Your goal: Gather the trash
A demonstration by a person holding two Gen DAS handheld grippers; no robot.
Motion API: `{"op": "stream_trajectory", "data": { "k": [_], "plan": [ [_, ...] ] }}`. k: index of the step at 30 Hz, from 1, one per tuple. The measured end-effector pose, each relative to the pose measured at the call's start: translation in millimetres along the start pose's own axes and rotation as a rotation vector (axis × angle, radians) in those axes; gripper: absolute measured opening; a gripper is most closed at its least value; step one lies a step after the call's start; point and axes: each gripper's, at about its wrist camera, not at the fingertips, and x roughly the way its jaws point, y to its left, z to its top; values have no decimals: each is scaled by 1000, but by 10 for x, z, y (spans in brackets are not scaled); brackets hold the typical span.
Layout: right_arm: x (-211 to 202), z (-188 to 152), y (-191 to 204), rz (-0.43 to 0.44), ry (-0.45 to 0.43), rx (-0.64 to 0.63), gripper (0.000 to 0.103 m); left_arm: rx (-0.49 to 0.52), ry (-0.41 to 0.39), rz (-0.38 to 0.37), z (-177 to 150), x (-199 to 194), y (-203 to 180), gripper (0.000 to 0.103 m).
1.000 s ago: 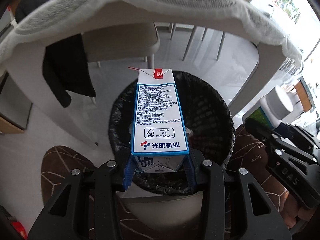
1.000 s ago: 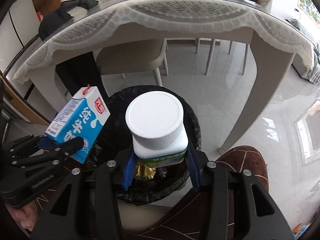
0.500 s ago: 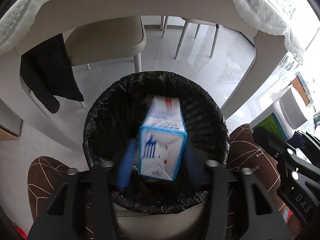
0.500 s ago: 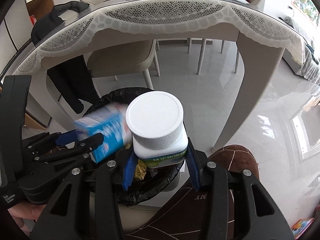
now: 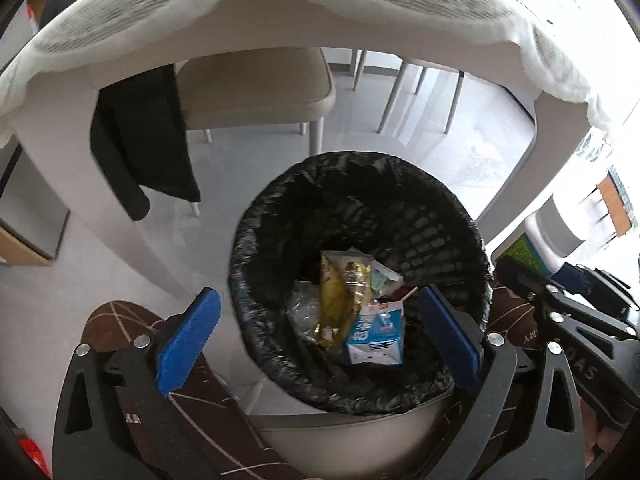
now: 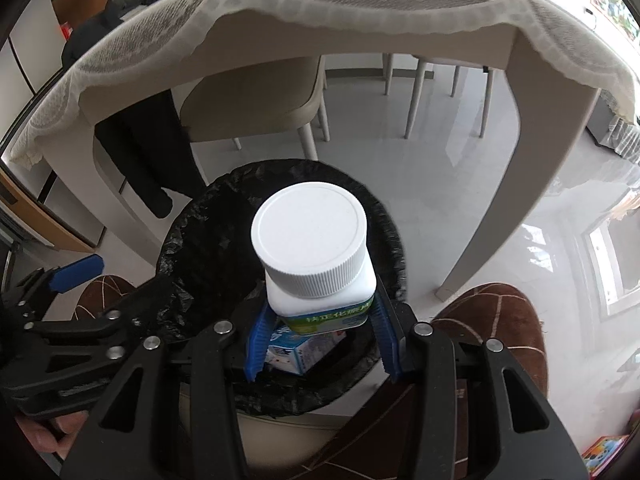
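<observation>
A round bin with a black liner (image 5: 448,216) stands on the floor below both grippers. The blue and white milk carton (image 5: 376,338) lies inside it beside a yellow wrapper (image 5: 336,300). My left gripper (image 5: 320,332) is open and empty above the bin's near rim. My right gripper (image 6: 320,340) is shut on a white plastic bottle (image 6: 316,252) with a ribbed white cap and a green label, held over the bin (image 6: 192,236). The carton also shows under the bottle in the right wrist view (image 6: 296,354). The bottle shows at the right edge of the left wrist view (image 5: 556,232).
A beige table with a lace cloth (image 6: 360,4) arches over the bin, its leg (image 6: 488,208) to the right. A beige chair (image 5: 256,92) with a black garment (image 5: 148,148) stands behind. Brown slippers (image 6: 492,320) flank the bin.
My left gripper opened and let the milk carton drop into the bin. My right gripper moved left over the bin with the bottle still in it.
</observation>
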Motion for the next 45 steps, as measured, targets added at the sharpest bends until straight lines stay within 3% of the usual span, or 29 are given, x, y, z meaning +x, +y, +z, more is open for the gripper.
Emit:
{"op": "stream_trajectory", "data": {
  "k": [9, 21, 22, 23, 25, 32, 38, 45],
  "plan": [
    [125, 50, 341, 14, 11, -49, 43, -53, -12, 9, 11, -128, 376, 97],
    [136, 190, 550, 44, -6, -65, 43, -54, -21, 41, 57, -157, 544, 97],
    [140, 187, 552, 36, -8, -62, 45, -57, -19, 44, 55, -142, 552, 97],
    [145, 187, 544, 27, -8, -58, 57, -60, -16, 47, 53, -130, 558, 97],
    [122, 187, 518, 18, -24, -51, 67, -61, -9, 49, 49, -108, 556, 97],
    [35, 205, 348, -10, -36, -14, 88, -54, -10, 53, 61, -129, 483, 97],
    [-274, 212, 184, -34, -63, -17, 95, -35, -23, 41, 79, -279, 365, 97],
    [-847, 282, 69, -40, -119, -4, 95, -23, -65, 35, 162, -761, 201, 97]
  ]
}}
